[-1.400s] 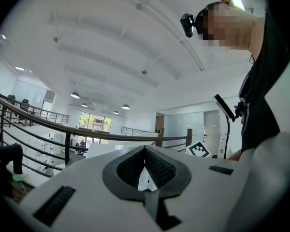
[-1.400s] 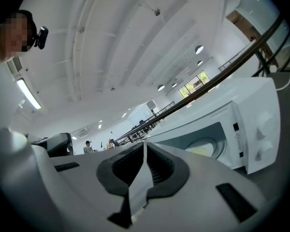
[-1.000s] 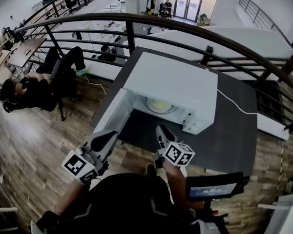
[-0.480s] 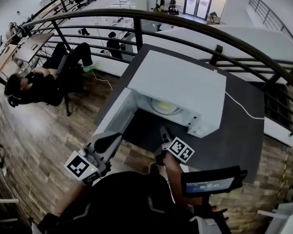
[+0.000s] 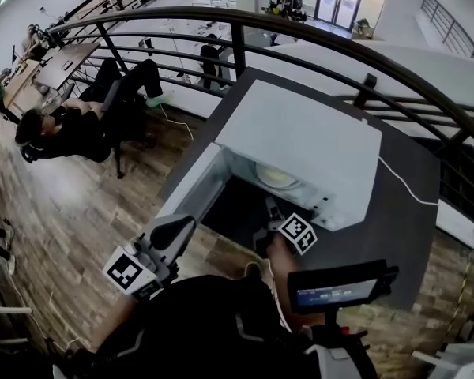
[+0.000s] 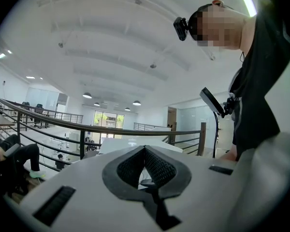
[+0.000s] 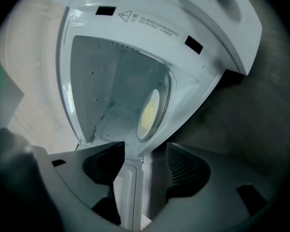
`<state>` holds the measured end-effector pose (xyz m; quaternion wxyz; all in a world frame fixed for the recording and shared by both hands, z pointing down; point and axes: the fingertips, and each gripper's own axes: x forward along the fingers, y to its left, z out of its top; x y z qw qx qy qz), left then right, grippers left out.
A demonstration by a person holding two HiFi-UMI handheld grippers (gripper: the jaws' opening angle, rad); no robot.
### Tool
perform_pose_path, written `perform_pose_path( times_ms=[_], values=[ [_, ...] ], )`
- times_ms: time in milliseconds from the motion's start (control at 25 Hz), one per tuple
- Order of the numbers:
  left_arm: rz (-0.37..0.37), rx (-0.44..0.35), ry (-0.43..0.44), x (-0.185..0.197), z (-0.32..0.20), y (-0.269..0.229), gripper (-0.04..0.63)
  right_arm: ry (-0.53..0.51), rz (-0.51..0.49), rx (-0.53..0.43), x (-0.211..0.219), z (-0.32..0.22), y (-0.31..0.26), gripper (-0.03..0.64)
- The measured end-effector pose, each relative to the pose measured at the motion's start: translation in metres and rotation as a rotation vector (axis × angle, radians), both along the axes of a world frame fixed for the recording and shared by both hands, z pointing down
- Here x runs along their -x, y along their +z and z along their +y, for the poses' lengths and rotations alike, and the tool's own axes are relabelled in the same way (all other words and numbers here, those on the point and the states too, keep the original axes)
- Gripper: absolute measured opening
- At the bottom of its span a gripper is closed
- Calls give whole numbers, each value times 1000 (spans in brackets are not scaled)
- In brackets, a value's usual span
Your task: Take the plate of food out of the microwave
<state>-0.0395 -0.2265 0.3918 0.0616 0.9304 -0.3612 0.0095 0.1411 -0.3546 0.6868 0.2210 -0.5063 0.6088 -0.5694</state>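
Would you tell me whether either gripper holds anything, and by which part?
Nothing is held. The left gripper is shut, empty; the right gripper has its jaws opening around the microwave door.

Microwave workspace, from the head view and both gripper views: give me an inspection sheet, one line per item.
Surface: dark table, bare around the microwave.
Job's things: white microwave with its door swung open; plate of food inside the cavity, not yet taken out.
Clutter: nothing seen.
Grippers: left gripper shut and empty, held away from the microwave; right gripper at the opening, jaws opening, the door's edge between them, pads not pressing on it.
Cables: white cable lies across the table beside the microwave.
Surroundings: curved railing behind the table; seated person off to the left; small screen mounted at the operator's chest.
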Motion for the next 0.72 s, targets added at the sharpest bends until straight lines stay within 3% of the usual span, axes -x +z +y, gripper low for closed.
perform_pose_path(
  times_ms=[480,720],
  values=[
    [-24,-5,-70,12,-8,-1,5,79,-103,80,-5,-42,23,258],
    [-37,2,-108,19,-9,0,5,105,-166,150,0,-38,33,258]
  ],
)
